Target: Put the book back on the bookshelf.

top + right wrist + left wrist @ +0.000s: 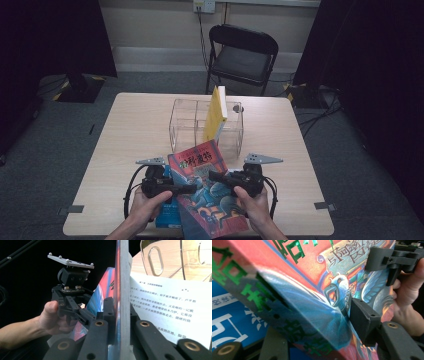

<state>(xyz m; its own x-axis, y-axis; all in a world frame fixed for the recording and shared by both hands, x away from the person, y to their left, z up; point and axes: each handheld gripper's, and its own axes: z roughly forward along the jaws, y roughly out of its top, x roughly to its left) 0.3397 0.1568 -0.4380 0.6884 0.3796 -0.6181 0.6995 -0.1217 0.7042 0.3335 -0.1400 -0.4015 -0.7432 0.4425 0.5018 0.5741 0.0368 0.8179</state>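
I have the red book (205, 192) at the near edge of the table (130, 130), in front of the clear box (187, 131) — its long axis runs from me toward that box, title end farthest. My left gripper (192, 189) grips its left edge; my right gripper (212, 176) is clamped on the cover. A yellow book (216, 112) stands in the box, a black chair (242, 56) beyond it.

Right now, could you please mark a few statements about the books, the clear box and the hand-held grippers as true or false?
1. The right hand-held gripper clamps the red-covered book. True.
2. The yellow book lies flat on the table. False: it stands upright in the clear box.
3. A blue book lies under the red-covered book. True.
4. The left hand-held gripper holds the yellow book. False: its jaws straddle the red-covered book.
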